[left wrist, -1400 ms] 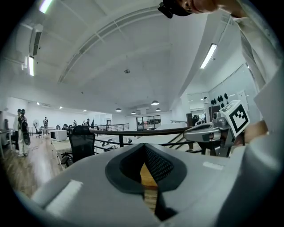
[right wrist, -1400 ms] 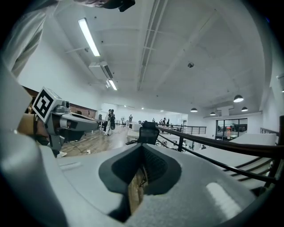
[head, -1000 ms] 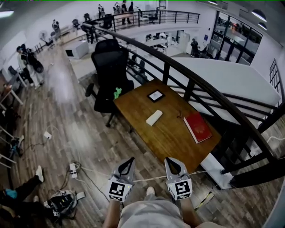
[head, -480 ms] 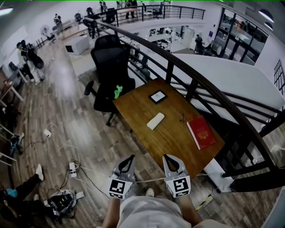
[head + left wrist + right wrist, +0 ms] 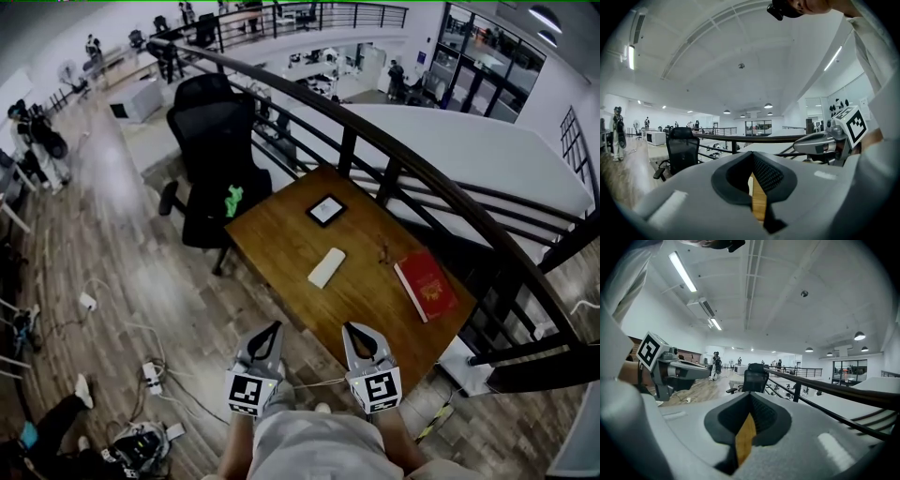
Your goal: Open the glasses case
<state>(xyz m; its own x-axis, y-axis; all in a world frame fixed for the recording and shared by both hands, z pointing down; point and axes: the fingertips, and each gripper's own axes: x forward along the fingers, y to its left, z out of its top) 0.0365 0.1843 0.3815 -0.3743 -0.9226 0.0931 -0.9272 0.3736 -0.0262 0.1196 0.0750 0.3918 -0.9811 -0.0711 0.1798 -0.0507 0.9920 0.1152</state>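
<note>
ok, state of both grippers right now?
Left gripper: closed, holding nothing.
Right gripper: closed, holding nothing.

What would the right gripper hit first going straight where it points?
Likely the wooden table, at its near edge: the right gripper points at it, about level. If it clears the edge, the white glasses case lies roughly next in line. Height is unclear.

Head cam looks steeply down at table [image 5: 366,300], some way off, w/ left gripper [image 5: 273,327] & right gripper [image 5: 351,328] at bottom. Gripper cams face roughly level along own jaws; all 3 share railing [image 5: 422,178] & chair [image 5: 217,141].
</note>
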